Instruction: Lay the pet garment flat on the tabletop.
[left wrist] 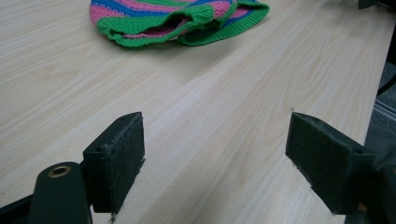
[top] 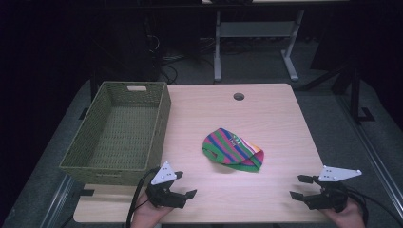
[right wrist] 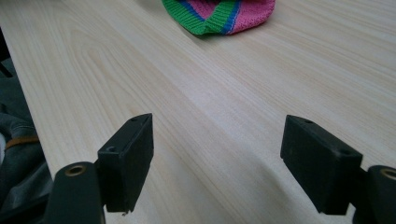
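Observation:
A knitted cap (top: pixel 233 149) with green, pink and blue stripes lies crumpled at the middle of the wooden table (top: pixel 266 114). My left gripper (top: pixel 186 185) rests near the front edge, left of centre, jaws open and empty, well short of the cap. My right gripper (top: pixel 301 186) sits at the front right corner, also open and empty. In the left gripper view the cap (left wrist: pixel 177 18) lies ahead beyond the open gripper (left wrist: pixel 215 154). In the right gripper view the cap's edge (right wrist: pixel 219 14) shows at the top, far beyond the open gripper (right wrist: pixel 217 158).
A green woven basket (top: pixel 119 133) with nothing in it stands along the table's left side. A round cable hole (top: pixel 239 96) sits near the back edge. A desk frame (top: pixel 256 42) stands on the floor behind.

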### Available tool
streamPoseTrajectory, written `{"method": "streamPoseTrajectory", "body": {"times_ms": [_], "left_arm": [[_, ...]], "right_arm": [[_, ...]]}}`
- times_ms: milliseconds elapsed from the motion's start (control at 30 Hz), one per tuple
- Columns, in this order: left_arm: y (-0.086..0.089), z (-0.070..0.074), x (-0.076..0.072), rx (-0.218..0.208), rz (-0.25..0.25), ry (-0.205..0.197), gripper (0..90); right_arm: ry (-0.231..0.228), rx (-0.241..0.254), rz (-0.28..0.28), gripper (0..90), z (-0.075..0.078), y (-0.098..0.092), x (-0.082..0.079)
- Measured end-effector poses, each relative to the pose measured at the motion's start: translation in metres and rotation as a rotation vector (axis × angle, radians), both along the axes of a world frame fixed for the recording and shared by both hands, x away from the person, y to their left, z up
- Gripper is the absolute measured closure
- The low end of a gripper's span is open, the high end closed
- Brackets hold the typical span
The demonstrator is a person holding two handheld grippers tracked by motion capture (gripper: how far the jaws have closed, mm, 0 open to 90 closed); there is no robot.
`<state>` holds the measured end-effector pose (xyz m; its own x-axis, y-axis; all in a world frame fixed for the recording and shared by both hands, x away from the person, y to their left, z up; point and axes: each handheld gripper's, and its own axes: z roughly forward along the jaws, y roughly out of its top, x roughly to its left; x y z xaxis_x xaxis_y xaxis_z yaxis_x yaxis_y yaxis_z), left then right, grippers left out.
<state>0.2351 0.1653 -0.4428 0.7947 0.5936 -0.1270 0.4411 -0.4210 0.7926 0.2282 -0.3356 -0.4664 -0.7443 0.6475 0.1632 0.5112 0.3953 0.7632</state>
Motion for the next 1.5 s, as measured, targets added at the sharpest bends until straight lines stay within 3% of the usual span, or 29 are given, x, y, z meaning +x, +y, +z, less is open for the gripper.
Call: {"method": "streamPoseTrajectory", "body": {"times_ms": [233,400,500,867,967,1100,1233,1400,1500], "left_arm": [[0.000,-0.001,0.002,0.002,-0.010,0.004,19.2],[0.001,-0.002,0.003,-0.012,-0.017,0.008,19.1],[0.000,-0.001,0.004,-0.012,-0.017,0.008,19.0],[0.002,-0.001,0.005,-0.023,-0.010,0.010,19.1],[0.004,-0.001,0.005,-0.035,-0.006,0.010,19.0],[0.004,0.000,0.006,-0.020,0.002,0.000,19.1],[0.004,0.000,0.004,-0.043,0.008,0.006,19.3],[0.002,0.000,0.003,-0.011,-0.007,-0.007,19.3],[0.002,0.000,0.003,-0.051,0.002,0.008,19.3]], "right_arm": [[0.007,-0.020,0.004,25.3,0.001,0.006,0.001],[0.038,-0.015,0.038,23.1,0.004,0.012,0.004],[0.031,-0.033,0.049,20.7,0.011,0.018,0.006],[0.034,-0.024,0.167,18.0,0.037,0.043,0.033],[0.049,-0.038,0.183,17.2,0.041,0.052,0.039],[0.049,-0.095,0.206,16.2,0.046,0.061,0.044],[0.058,-0.072,0.214,16.2,0.052,0.061,0.050],[0.051,-0.077,0.229,16.2,0.059,0.062,0.054],[0.065,-0.095,0.243,16.4,0.062,0.066,0.060]]}}
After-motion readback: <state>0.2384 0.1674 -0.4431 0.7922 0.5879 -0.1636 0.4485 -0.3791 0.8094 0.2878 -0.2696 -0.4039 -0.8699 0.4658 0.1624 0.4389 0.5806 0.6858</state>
